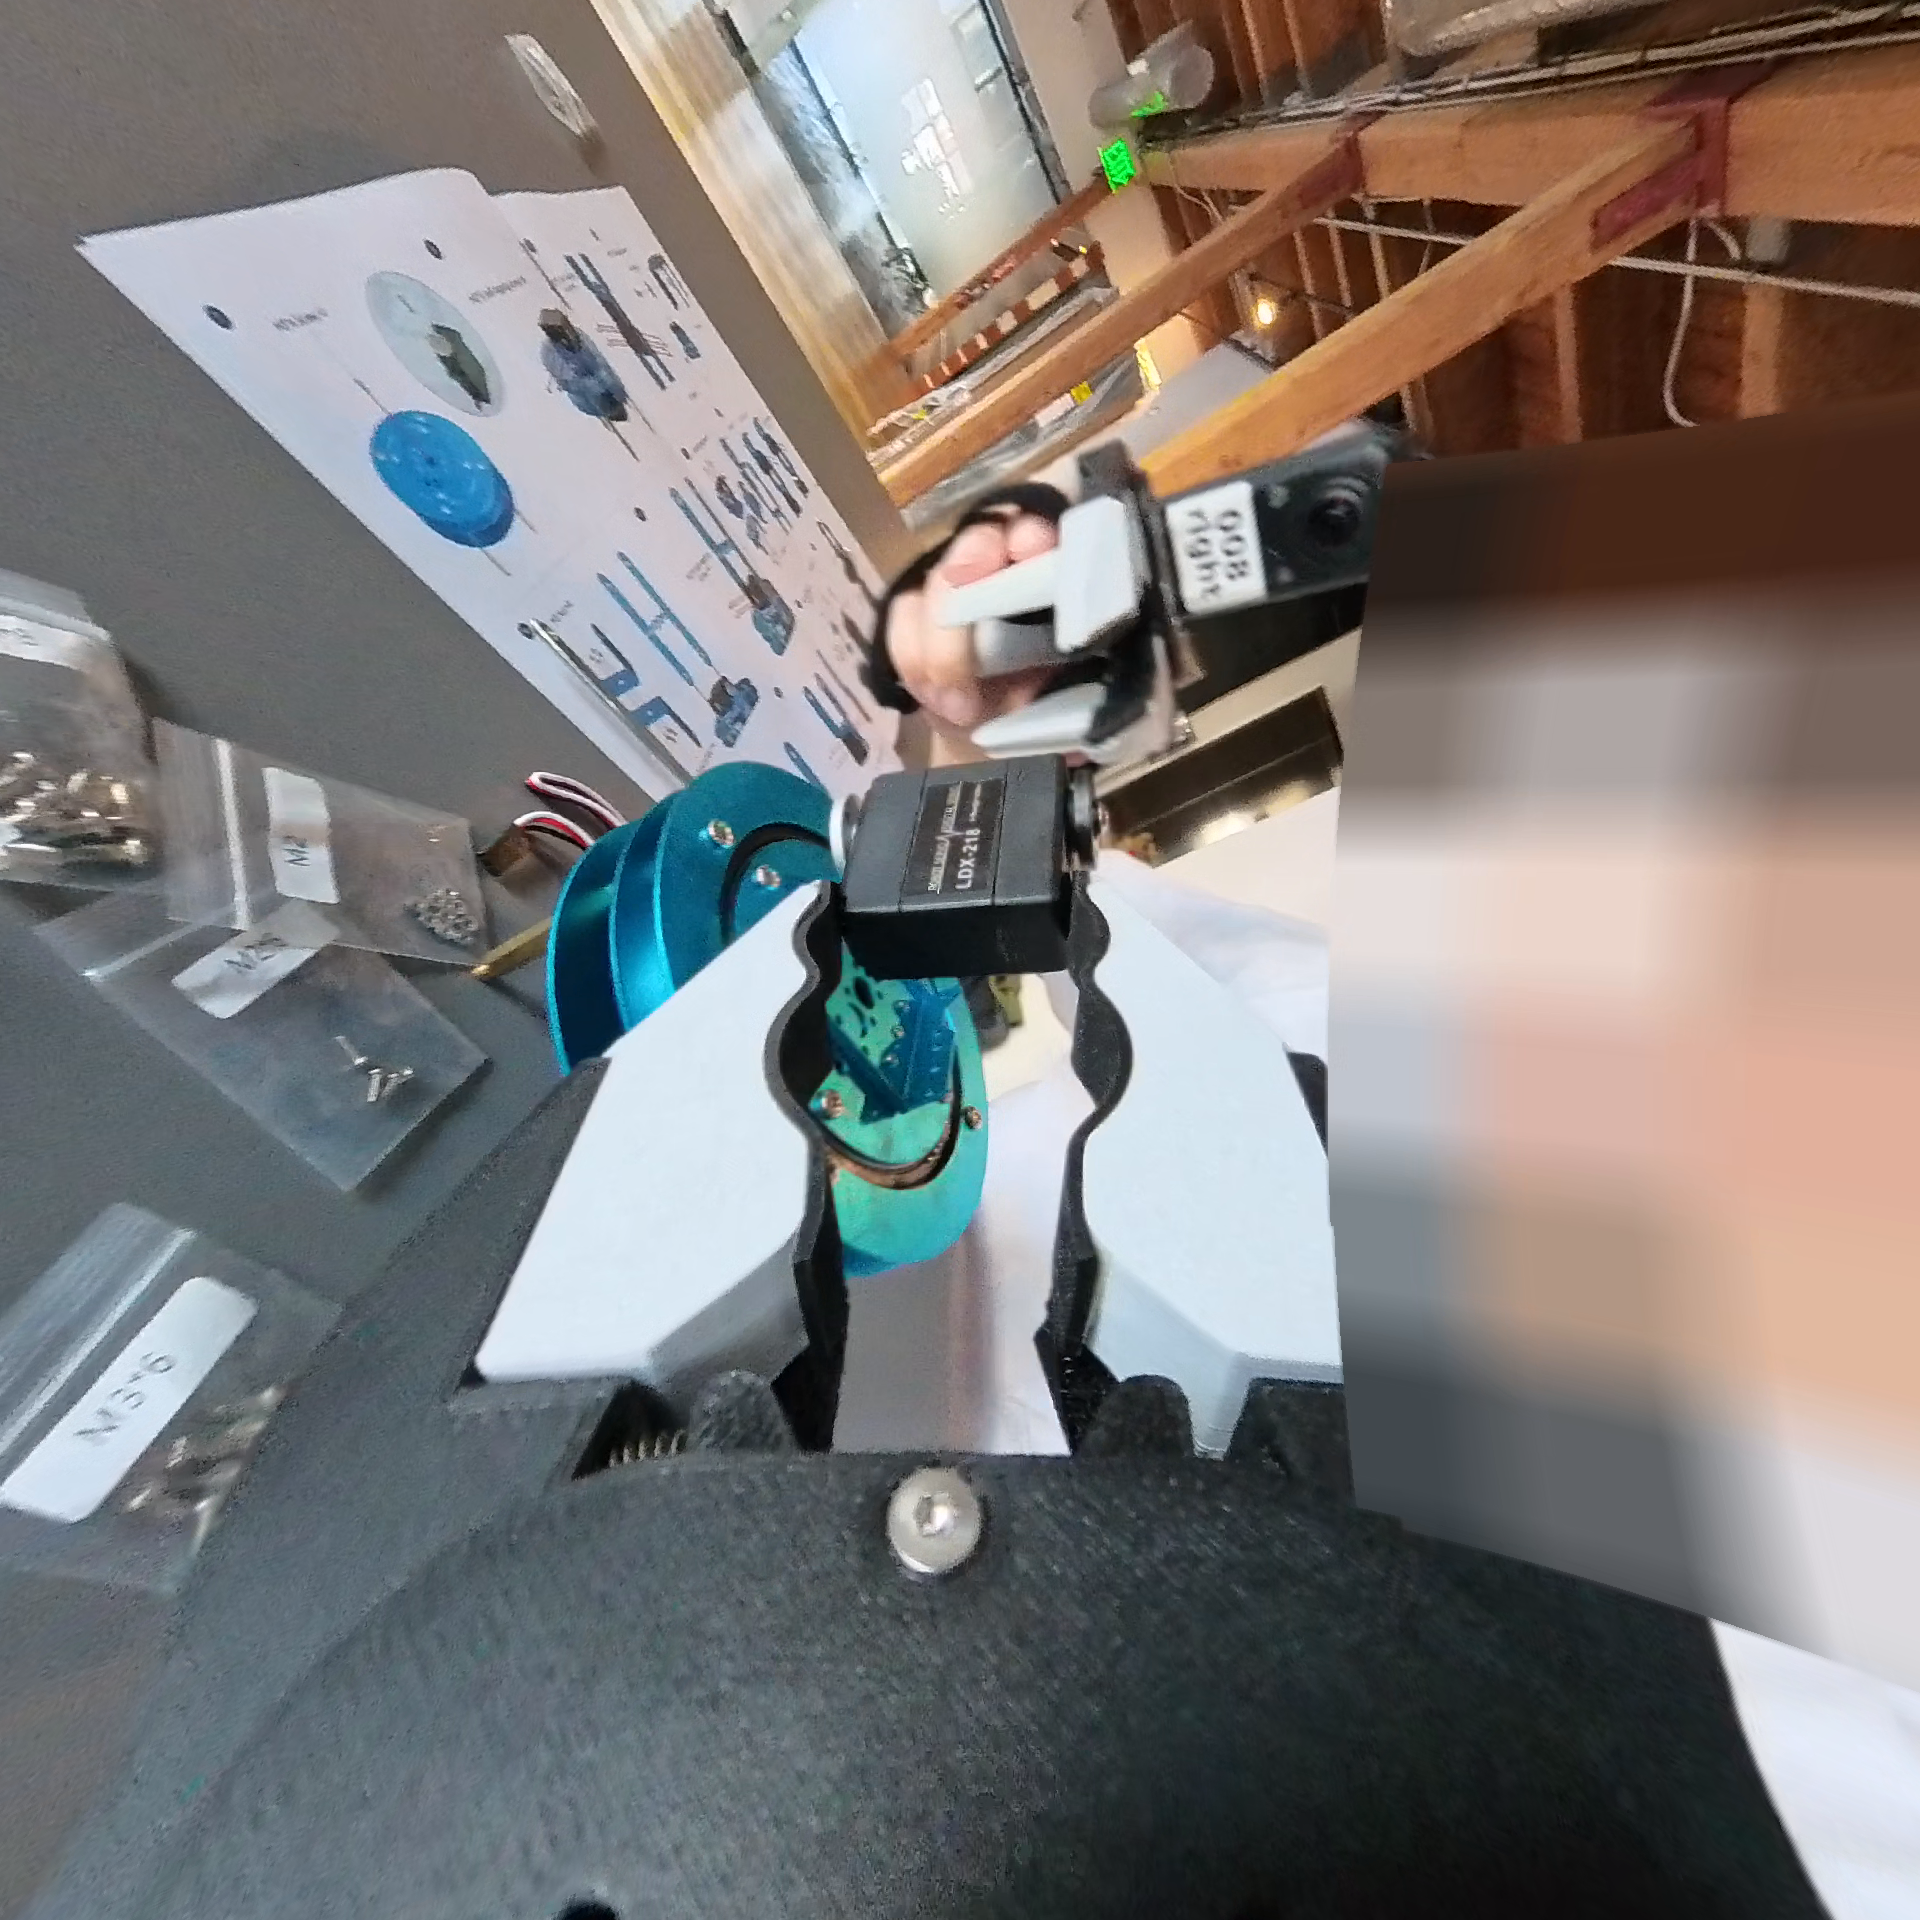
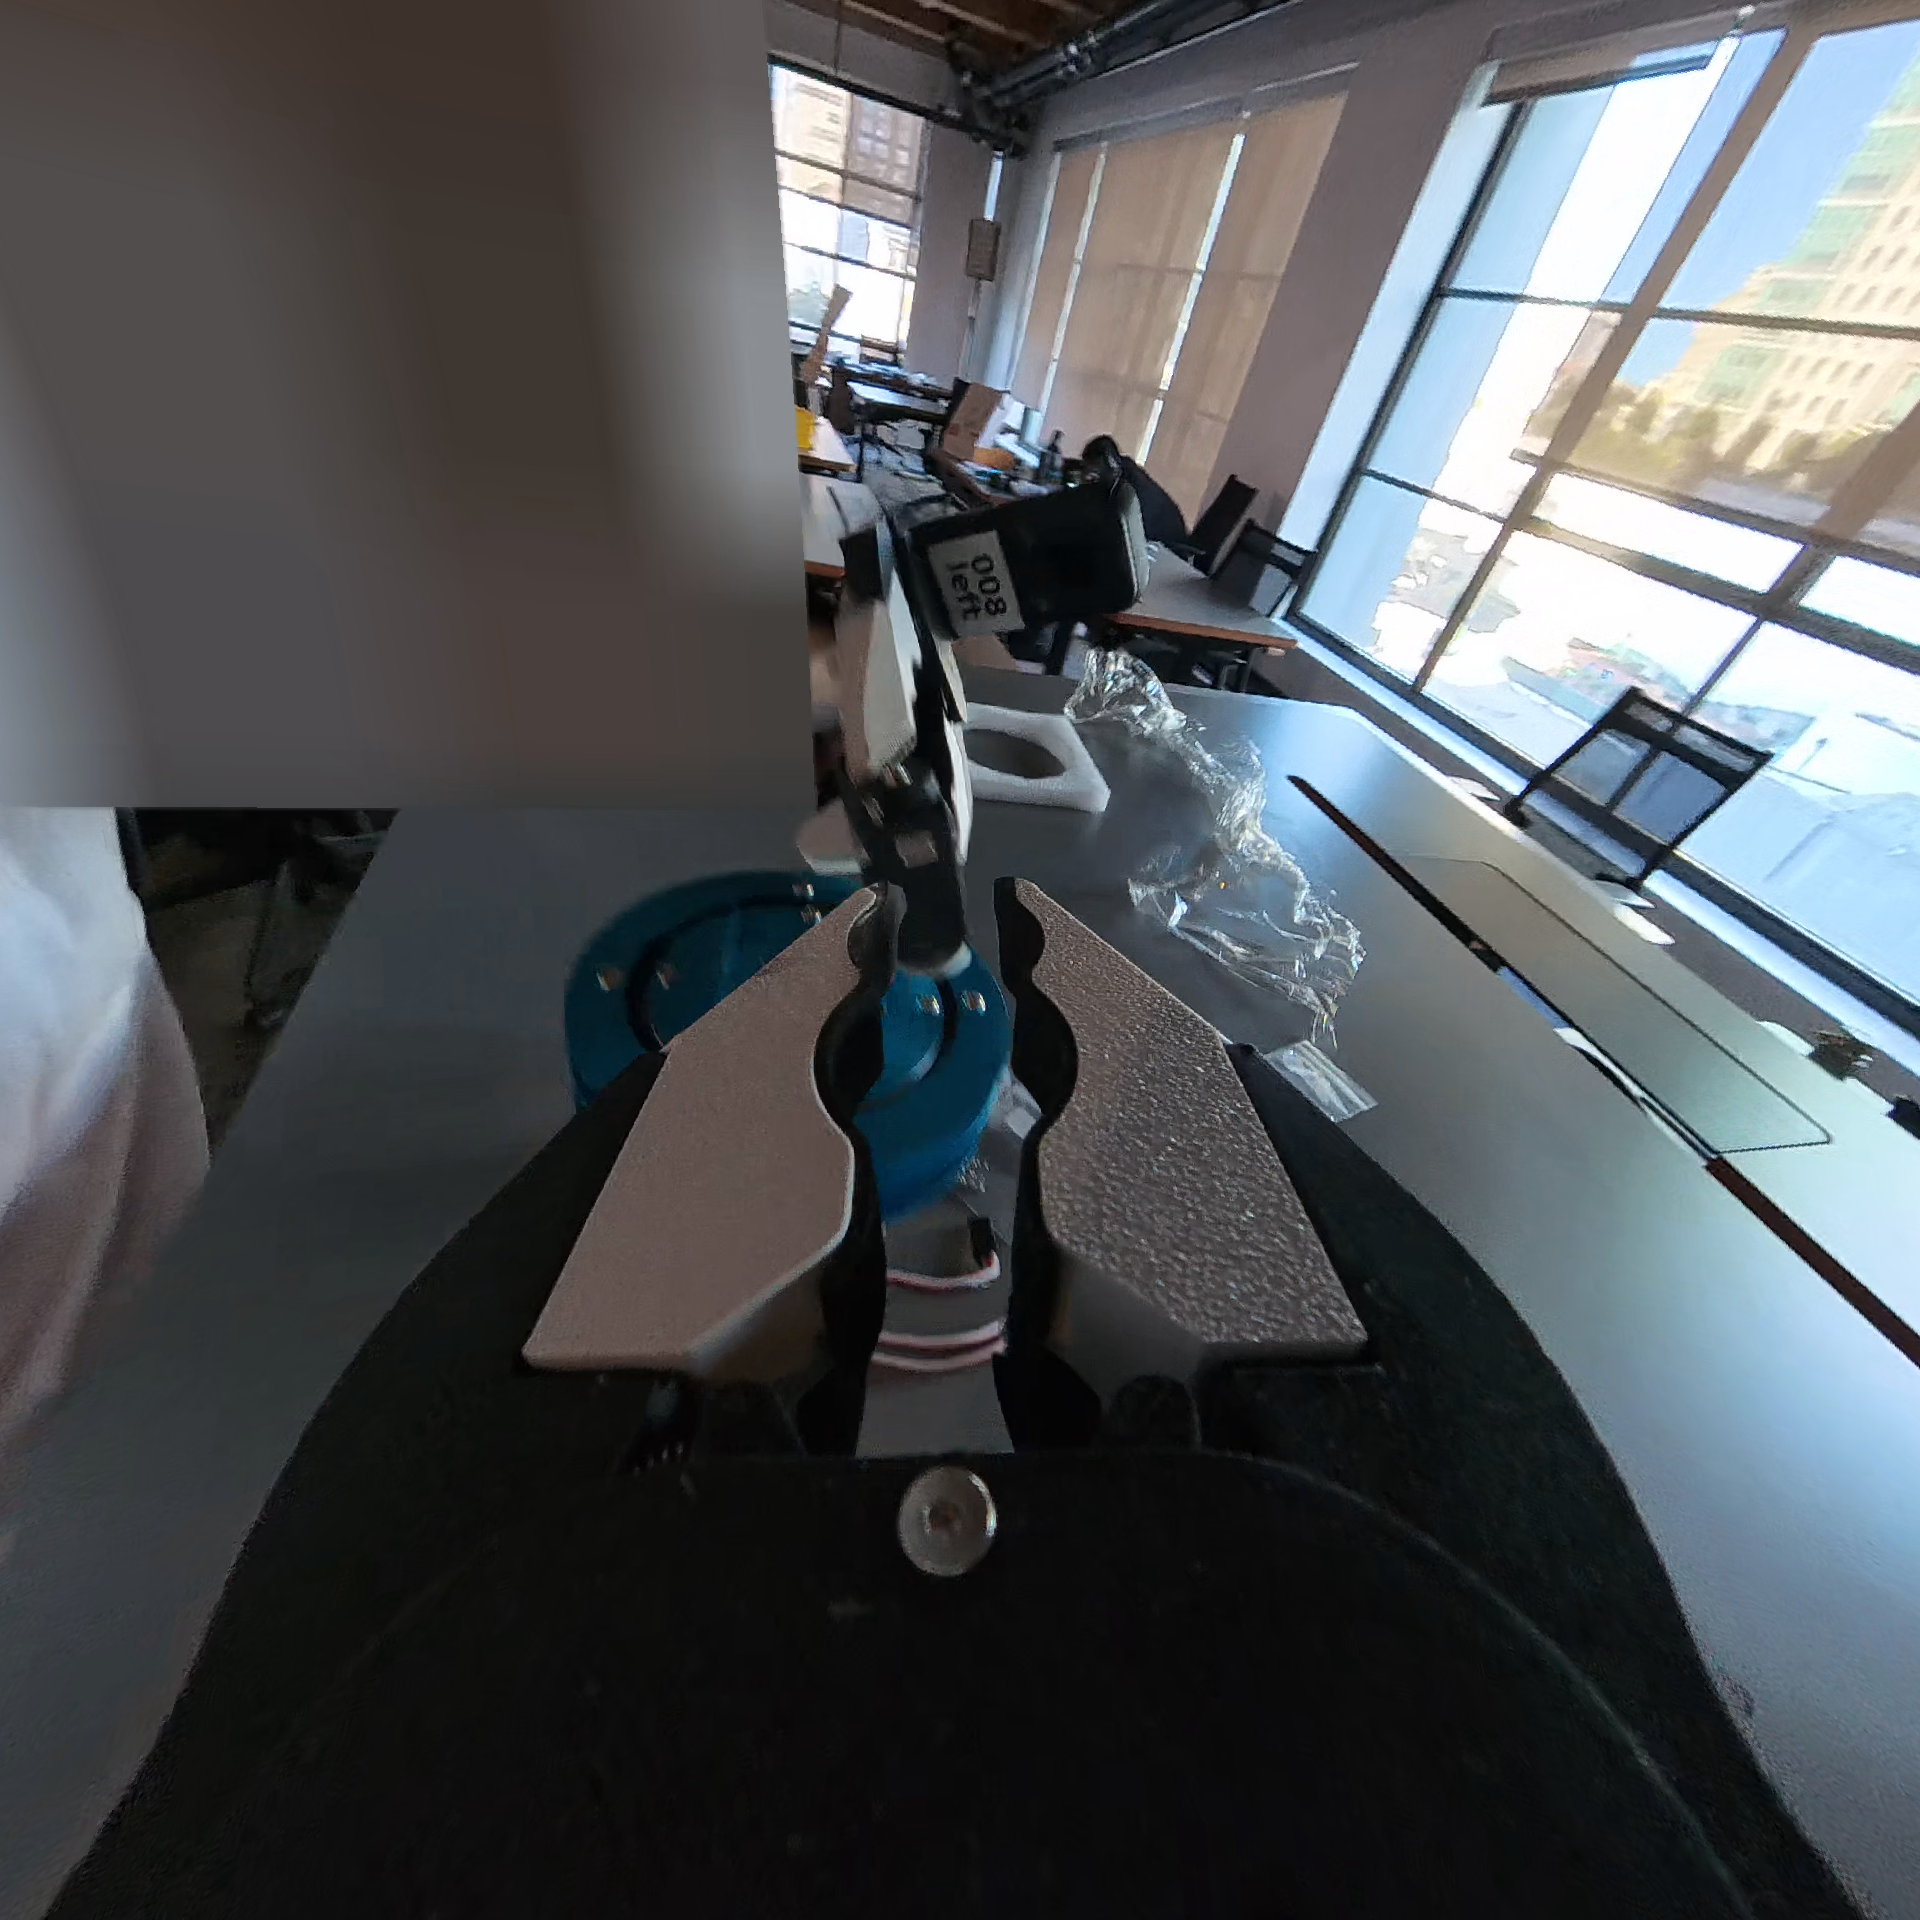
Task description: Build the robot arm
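Observation:
My left gripper [image 1: 954, 899] is shut on a black servo motor [image 1: 961, 862], held by its body at the fingertips. Behind and below it stands a blue round metal base [image 1: 665, 904] with a blue bracket [image 1: 899, 1039] on top. My right gripper [image 2: 940, 899] is open and holds nothing; the servo's lower end [image 2: 928, 914] hangs between its fingertips, over the blue base [image 2: 727, 935]. The left gripper [image 2: 894, 821] shows beyond it, gripping the servo from above. In the left wrist view the right gripper [image 1: 971, 675] sits just beyond the servo, jaws apart. A red, white and black wire [image 2: 940, 1340] lies below my right fingers.
Several clear bags of screws [image 1: 260, 1039] lie on the grey table [image 2: 416, 1039]. Printed assembly sheets [image 1: 436, 416] lie beyond them. Crumpled clear plastic [image 2: 1226, 862] and a white foam piece [image 2: 1023, 764] lie beyond the base. A person's white sleeve [image 2: 73, 1039] is at the left. The left gripper's tips are roughly 7 cm from the right gripper's.

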The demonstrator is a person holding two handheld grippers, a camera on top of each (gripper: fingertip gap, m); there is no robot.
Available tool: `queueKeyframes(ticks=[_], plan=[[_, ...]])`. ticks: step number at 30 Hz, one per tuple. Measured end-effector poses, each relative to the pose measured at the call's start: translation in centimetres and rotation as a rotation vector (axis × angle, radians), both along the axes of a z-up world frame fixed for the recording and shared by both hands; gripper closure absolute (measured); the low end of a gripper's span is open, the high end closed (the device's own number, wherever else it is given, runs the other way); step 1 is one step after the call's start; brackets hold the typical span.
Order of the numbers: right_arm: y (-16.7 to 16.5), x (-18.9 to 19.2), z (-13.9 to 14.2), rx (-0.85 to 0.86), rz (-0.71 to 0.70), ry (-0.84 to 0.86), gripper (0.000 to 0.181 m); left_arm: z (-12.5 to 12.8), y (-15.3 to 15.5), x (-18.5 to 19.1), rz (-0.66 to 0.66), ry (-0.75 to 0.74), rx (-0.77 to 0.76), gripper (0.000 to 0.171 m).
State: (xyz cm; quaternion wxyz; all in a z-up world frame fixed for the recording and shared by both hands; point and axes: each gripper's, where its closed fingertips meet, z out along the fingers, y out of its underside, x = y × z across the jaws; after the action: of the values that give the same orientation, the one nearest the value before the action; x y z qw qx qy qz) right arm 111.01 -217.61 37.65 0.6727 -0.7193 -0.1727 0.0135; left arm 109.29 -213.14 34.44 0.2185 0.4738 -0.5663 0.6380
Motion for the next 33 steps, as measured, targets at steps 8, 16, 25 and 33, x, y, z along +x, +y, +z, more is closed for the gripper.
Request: queueKeyframes(ticks=[8, 16, 25, 33], plan=[[2.2, -3.3, -0.4, 0.011, -0.148, -0.298, 0.169, -0.7, 0.6, -0.3, 0.042, -0.028, 0.046, 0.129], [2.8, -3.1, -1.1, 0.016, -0.199, -0.352, 0.171, -0.8, 0.3, -0.6, 0.023, -0.069, 0.071, 0.129], [3.2, -3.1, -1.6, 0.011, -0.187, -0.356, 0.175, -0.8, 0.3, -0.6, 0.016, -0.072, 0.066, 0.129], [3.4, -3.1, -1.9, 0.005, -0.177, -0.346, 0.175, -0.8, 0.4, -0.6, 0.015, -0.069, 0.056, 0.129]])
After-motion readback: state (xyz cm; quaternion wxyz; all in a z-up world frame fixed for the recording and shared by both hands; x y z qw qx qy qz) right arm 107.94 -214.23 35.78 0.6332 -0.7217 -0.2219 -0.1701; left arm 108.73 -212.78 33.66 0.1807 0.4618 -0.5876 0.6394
